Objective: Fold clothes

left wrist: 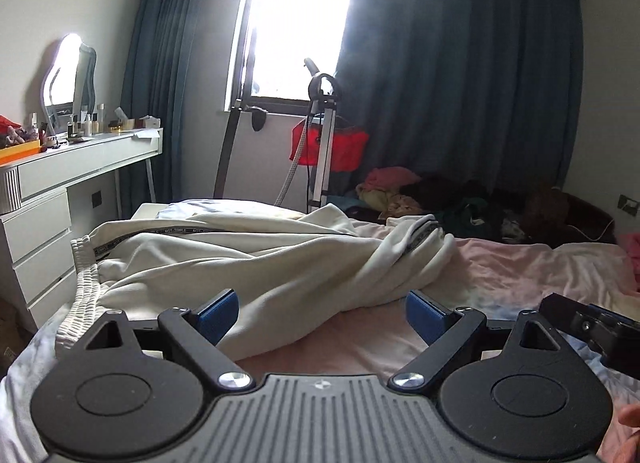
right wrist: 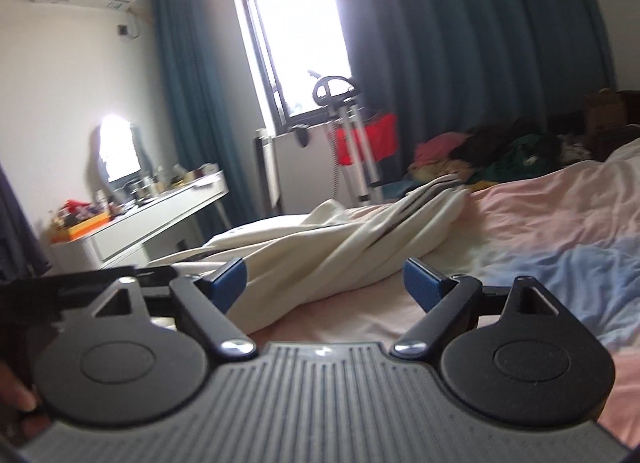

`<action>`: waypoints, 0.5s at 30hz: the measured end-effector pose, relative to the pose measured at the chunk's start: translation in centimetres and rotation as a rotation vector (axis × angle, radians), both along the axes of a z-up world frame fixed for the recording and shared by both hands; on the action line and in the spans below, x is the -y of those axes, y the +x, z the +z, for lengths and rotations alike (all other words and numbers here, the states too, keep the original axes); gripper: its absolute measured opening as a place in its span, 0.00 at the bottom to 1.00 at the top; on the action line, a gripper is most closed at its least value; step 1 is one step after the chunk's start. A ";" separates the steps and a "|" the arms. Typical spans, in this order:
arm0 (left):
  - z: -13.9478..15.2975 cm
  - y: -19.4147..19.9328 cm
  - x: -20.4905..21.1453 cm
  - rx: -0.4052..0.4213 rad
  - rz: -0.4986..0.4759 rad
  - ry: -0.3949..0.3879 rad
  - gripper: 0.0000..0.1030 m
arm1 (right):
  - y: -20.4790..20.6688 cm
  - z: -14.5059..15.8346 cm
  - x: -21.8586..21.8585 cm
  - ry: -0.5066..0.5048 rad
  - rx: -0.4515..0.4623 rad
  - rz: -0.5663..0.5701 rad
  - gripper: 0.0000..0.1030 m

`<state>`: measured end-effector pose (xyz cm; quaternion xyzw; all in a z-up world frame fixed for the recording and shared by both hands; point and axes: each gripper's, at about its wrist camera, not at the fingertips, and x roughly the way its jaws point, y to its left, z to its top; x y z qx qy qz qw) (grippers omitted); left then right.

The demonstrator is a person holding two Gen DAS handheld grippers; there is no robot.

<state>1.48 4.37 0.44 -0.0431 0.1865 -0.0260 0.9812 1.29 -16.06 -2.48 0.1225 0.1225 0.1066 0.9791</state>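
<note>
Left wrist view: cream track trousers (left wrist: 224,259) lie crumpled across a bed (left wrist: 520,263), both tongs apart and empty.

Soft and light, the trousers will likely sag and slide when lifted; the ribbed elastic waistband (left wrist: 82,283), near the bed's left edge, looks the firmest place to pinch. Their legs twist together toward the bed's middle, with a dark lettered stripe down the side seam. The left tongs (left wrist: 322,313) hover just short of the nearest fold. In the right wrist view the right tongs (right wrist: 324,283) also hold nothing, close beside the cloth.
</note>
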 end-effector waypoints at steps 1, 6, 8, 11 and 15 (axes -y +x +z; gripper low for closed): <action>-0.3 -0.4 0.5 0.009 -0.004 0.001 0.89 | -0.2 -0.4 0.6 -0.003 0.013 -0.016 0.85; -1.7 -2.1 2.2 0.056 -0.048 0.040 0.89 | -0.3 -2.0 1.9 -0.041 0.044 -0.051 0.85; -2.2 -2.3 2.6 0.058 -0.058 0.041 0.89 | -0.2 -2.4 2.2 -0.061 0.048 -0.065 0.85; -3.0 -2.1 2.7 0.046 -0.088 0.023 0.90 | 0.0 -2.5 2.5 -0.071 0.042 -0.081 0.85; -4.7 -1.1 2.9 -0.001 -0.090 0.020 0.91 | 0.1 -2.3 2.7 -0.059 0.027 -0.090 0.85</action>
